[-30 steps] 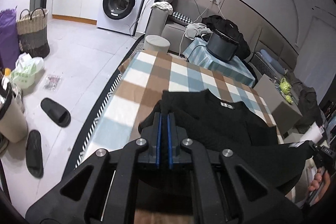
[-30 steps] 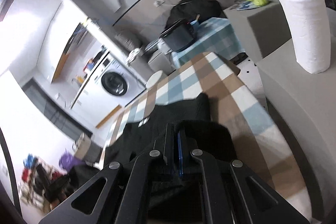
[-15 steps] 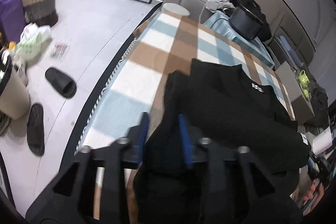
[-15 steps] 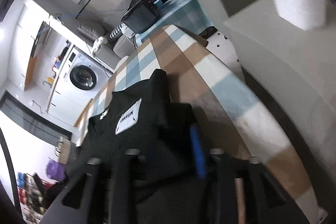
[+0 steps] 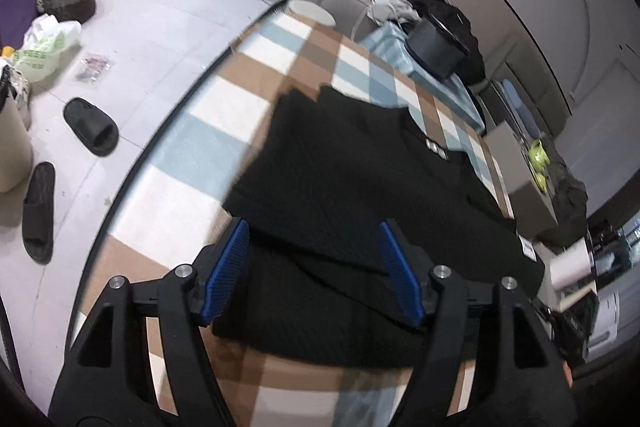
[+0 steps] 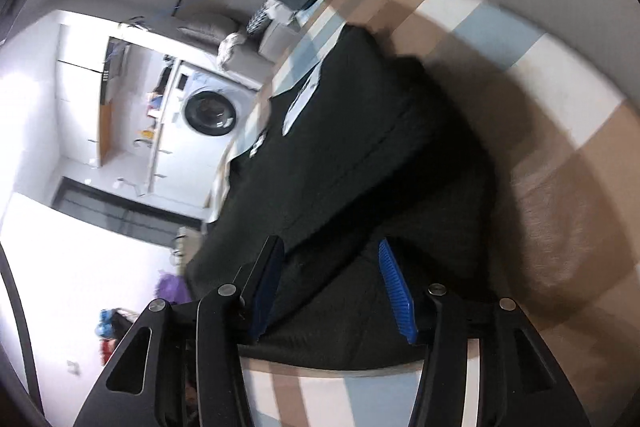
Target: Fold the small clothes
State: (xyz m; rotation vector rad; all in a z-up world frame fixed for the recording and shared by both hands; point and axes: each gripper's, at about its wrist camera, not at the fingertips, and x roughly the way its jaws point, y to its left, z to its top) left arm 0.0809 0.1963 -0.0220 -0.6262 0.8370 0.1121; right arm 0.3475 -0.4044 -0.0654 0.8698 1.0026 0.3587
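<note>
— Where's the garment?

— I see the black top (image 5: 344, 183) lying on the checked tablecloth (image 5: 208, 155), its lower part folded up over the body, the fold along the table's near edge.

— And your tools?

— My left gripper (image 5: 314, 259) is opening, blue pads (image 5: 228, 263) clear of the fabric beneath. My right gripper (image 6: 332, 279) is opening too, over the top's (image 6: 360, 147) near edge, gripping nothing.
</note>
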